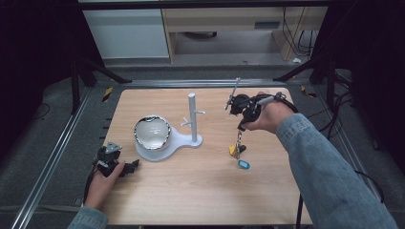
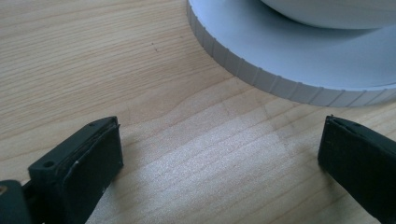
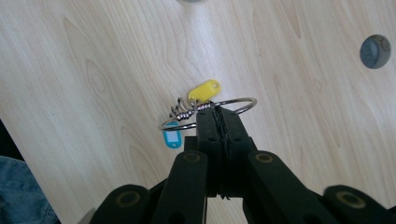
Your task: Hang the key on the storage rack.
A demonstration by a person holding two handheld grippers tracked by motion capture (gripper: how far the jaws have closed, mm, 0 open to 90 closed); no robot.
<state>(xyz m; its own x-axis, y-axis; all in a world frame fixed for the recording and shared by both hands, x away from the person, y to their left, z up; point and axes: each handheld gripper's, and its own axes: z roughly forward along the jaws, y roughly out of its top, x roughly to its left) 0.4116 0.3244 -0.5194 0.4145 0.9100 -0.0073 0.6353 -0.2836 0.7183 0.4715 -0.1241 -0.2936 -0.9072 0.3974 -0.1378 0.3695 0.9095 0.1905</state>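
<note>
My right gripper [image 1: 240,128] is held above the right half of the table [image 1: 191,191], pointing down. In the right gripper view its jaws [image 3: 218,116] are shut on a thin wire key ring [image 3: 243,105]. A yellow tag [image 3: 204,90] and a blue tag [image 3: 172,138] hang from the ring; from above, the yellow tag [image 1: 232,150] and the blue tag [image 1: 244,164] dangle close to the wood. My left gripper [image 1: 133,166] rests at the table's left front, open. Nothing but bare wood lies between its jaws [image 2: 219,140].
A white stand [image 1: 193,119] with an upright pole and short pegs rises mid-table. A shiny bowl [image 1: 152,132] sits on its round base [image 2: 280,56], just ahead of the left jaws. A grey round tip [image 3: 375,51] shows in the right gripper view.
</note>
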